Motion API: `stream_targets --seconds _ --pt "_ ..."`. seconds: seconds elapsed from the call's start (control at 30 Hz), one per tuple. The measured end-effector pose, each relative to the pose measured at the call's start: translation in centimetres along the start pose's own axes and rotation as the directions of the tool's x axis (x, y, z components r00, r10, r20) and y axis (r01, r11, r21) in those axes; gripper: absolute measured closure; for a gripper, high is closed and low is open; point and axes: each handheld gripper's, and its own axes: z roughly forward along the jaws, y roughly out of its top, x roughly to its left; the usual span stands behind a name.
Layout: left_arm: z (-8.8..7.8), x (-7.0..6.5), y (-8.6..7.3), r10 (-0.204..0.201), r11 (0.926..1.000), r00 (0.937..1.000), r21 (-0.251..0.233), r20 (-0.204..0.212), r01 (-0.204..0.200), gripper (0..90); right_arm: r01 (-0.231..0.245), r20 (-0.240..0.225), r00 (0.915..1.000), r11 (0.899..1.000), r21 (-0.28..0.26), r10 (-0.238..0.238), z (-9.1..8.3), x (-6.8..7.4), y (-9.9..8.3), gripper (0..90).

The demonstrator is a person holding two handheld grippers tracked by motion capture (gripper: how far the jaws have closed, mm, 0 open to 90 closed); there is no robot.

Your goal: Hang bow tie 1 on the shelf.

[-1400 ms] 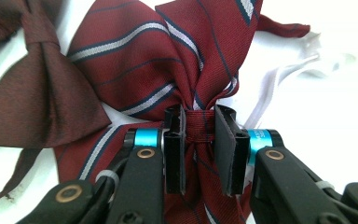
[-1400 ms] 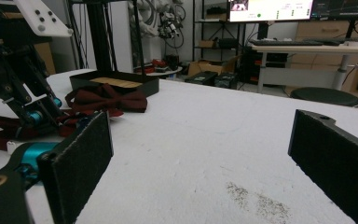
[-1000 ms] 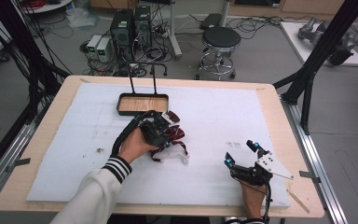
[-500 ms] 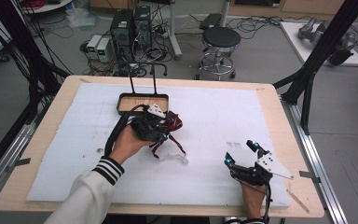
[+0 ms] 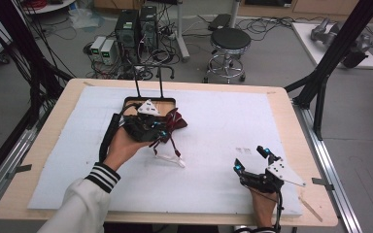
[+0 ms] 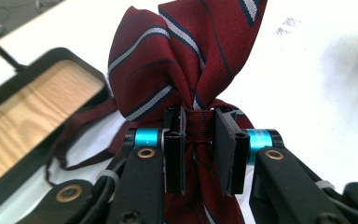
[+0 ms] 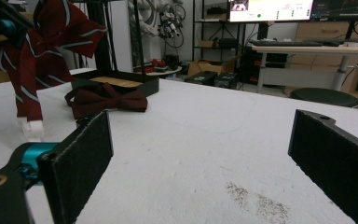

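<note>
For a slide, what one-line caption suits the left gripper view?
Left gripper pinching a striped red bow tie at its knot, above a white table beside a wooden tray.

Bench (image 5: 53,145): we are seeing a wooden top wearing a white sheet (image 5: 233,121).
Lying on sheet: a black wood-floored tray (image 5: 167,101), a plain dark bow tie (image 7: 107,100) beside it.

floor: grey, cabled | stool (image 5: 229,41) (black seat) | computer towers (image 5: 137,29)
</note>
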Motion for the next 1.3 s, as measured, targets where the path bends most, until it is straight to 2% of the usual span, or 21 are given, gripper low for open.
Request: stream_targets --seconds 0.2,0.43,0.77,1.07,1.3 --pt "-1.6 1.0 -0.1 -0.021 0.999 0.9989 -0.039 -0.042 0.02 74.7 0.0 -0.001 1.0 1.0 0.0 0.0 0.0 0.0 0.0 5.6" --pt "-3.5 2.4 -0.4 -0.051 0.995 0.994 -0.091 -0.097 0.042 74.8 0.003 0.001 1.0 1.0 -0.001 -0.003 0.0 0.0 0.0 5.6" --pt "-5.5 3.9 -0.8 -0.092 0.9882 0.9829 -0.136 -0.159 0.07 74.8 0.006 0.001 1.0 1.0 -0.001 -0.006 0.0 0.0 0.0 5.6" --pt "-6.6 5.3 -1.0 -0.122 0.9824 0.9704 -0.165 -0.208 0.088 74.8 0.006 0.0 1.0 1.0 0.0 -0.006 0.0 0.0 0.0 5.6" --pt "-7.3 6.8 -1.1 -0.141 0.9782 0.9604 -0.183 -0.24 0.098 74.8 0.002 0.0 1.0 1.0 0.005 -0.002 0.0 0.0 0.0 5.6"
